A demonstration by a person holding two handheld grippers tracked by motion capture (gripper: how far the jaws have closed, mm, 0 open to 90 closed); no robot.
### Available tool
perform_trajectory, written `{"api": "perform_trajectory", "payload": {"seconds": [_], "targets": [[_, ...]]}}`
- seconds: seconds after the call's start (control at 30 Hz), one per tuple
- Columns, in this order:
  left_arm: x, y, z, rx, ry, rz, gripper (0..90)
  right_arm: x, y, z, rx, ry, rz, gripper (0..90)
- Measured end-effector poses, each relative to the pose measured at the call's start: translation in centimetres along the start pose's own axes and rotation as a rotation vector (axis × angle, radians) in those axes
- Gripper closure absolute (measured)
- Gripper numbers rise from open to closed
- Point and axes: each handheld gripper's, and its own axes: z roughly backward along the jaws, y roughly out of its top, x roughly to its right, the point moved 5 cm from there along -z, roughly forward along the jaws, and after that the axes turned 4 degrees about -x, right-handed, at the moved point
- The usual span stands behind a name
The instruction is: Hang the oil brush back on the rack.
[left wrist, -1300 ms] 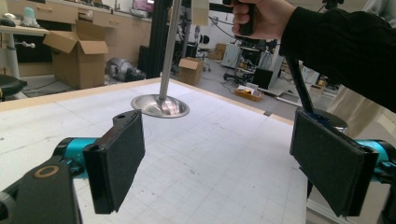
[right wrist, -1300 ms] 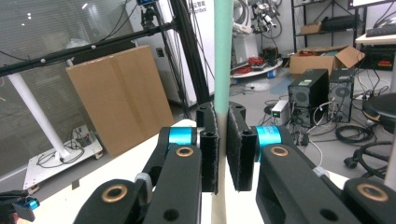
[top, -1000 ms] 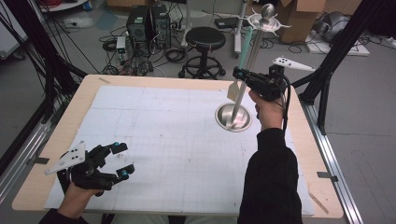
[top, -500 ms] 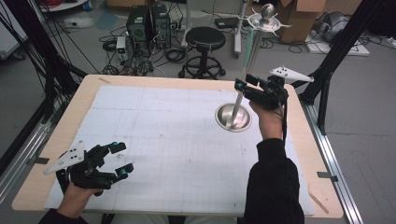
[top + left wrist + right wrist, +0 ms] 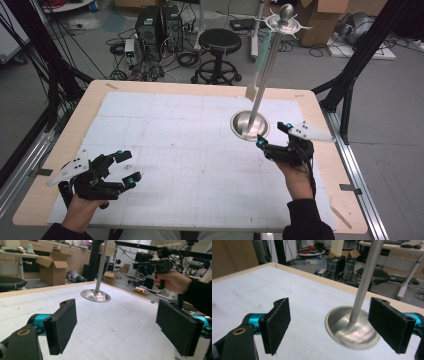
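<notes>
A metal stand with a round dished base (image 5: 249, 125) stands right of the table's middle, and its pole (image 5: 267, 60) rises to a hooked top. From that top hangs a spatula (image 5: 252, 91) with a pale green handle and a beige blade. My right gripper (image 5: 274, 135) is open and empty, low over the table just right of the base. In the right gripper view the base (image 5: 352, 327) and pole (image 5: 364, 280) lie between its open jaws (image 5: 329, 326). My left gripper (image 5: 126, 166) is open and empty near the front left corner. The left gripper view (image 5: 116, 325) faces the base (image 5: 95, 295).
A white gridded mat (image 5: 190, 145) covers the wooden table (image 5: 65, 145). Beyond the far edge are a black stool (image 5: 220, 42), computer towers (image 5: 155, 22) and cables on the floor. Black frame posts (image 5: 350, 75) stand at the right.
My right gripper has left the hanging spatula and come down and toward the person, ending low beside the stand's base. The left gripper has barely moved.
</notes>
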Motion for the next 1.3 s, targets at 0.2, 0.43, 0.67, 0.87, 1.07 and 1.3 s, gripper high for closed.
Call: {"api": "perform_trajectory", "payload": {"seconds": [0.2,0.43,0.67,0.87,1.07,1.3], "targets": [[-0.2,-0.1,0.0,-0.007,0.019,-0.009,17.2,-1.6,-3.2,2.3,0.009,0.007,0.031,17.0],[-0.3,-0.1,-0.1,-0.010,0.032,-0.014,17.2,-2.2,-5.6,4.1,0.008,0.016,0.021,17.0],[-0.4,-0.2,-0.1,-0.003,0.043,-0.014,17.2,-1.5,-6.0,5.2,0.035,-0.001,-0.017,16.9],[-0.3,-0.3,-0.2,-0.013,0.044,-0.018,17.2,-1.7,-5.8,5.2,0.037,-0.005,0.003,16.9],[-0.1,-0.5,0.0,-0.018,0.041,-0.027,17.3,-1.8,-5.7,5.1,0.036,-0.009,0.010,16.9],[-0.2,-0.5,0.1,-0.015,0.046,-0.024,17.2,-1.9,-5.7,4.9,0.032,-0.001,0.017,16.9]]}}
